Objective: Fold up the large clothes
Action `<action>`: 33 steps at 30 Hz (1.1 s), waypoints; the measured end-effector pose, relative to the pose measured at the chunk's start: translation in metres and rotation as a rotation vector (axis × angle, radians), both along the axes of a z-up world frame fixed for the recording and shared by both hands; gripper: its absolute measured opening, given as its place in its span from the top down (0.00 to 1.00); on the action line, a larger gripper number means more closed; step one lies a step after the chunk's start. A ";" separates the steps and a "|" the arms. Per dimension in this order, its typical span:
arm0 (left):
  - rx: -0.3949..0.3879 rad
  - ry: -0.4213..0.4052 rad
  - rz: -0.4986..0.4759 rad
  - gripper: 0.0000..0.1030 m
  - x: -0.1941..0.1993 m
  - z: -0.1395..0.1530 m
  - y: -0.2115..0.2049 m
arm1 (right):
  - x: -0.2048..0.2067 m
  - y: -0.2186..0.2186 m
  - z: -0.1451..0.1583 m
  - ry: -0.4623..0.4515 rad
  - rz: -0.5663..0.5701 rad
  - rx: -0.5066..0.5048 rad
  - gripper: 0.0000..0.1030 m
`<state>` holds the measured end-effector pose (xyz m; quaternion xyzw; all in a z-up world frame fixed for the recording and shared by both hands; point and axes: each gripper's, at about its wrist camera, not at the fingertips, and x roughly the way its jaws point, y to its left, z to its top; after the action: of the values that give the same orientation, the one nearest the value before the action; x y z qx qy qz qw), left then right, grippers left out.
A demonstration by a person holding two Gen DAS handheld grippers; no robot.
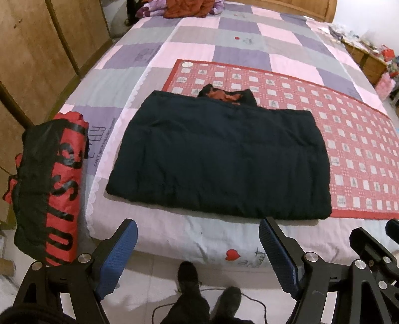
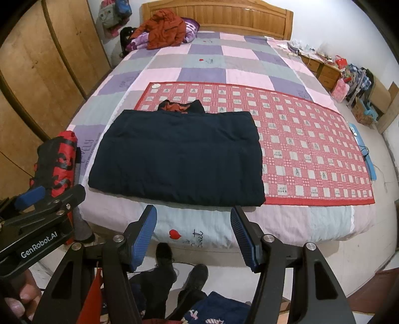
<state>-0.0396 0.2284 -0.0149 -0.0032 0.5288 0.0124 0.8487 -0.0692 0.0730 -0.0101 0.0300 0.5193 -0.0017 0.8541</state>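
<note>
A dark navy padded jacket [image 1: 222, 154] [image 2: 177, 154] lies folded into a flat rectangle on the bed, its collar with an orange-red lining [image 1: 227, 96] [image 2: 180, 106] pointing to the headboard. It rests partly on a red patterned mat [image 1: 349, 139] [image 2: 311, 149]. My left gripper [image 1: 198, 249] hovers over the bed's near edge, open, nothing between its blue pads. My right gripper [image 2: 193, 236] is also short of the jacket, open and empty. The left gripper [image 2: 37, 199] shows at the left of the right wrist view.
A red and black bag [image 1: 49, 189] [image 2: 59, 159] hangs at the bed's left corner. An orange jacket [image 2: 164, 28] lies by the wooden headboard [image 2: 219, 17]. Wardrobe doors [image 2: 37, 74] line the left. A person's shoes [image 2: 182, 271] and a cable are on the floor. Clutter stands at far right.
</note>
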 end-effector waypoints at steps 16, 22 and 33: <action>0.010 0.005 -0.020 0.16 -0.004 0.000 0.002 | -0.005 0.004 0.004 -0.004 0.003 -0.001 0.37; 0.012 0.003 -0.021 0.16 -0.004 0.000 0.001 | -0.005 0.008 0.006 -0.006 -0.003 -0.001 0.37; 0.019 0.008 -0.037 0.16 -0.004 -0.003 -0.004 | -0.001 0.008 0.010 -0.003 0.000 0.001 0.37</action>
<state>-0.0435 0.2247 -0.0183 0.0147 0.5319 0.0020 0.8467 -0.0700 0.0815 -0.0004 0.0305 0.5180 -0.0016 0.8548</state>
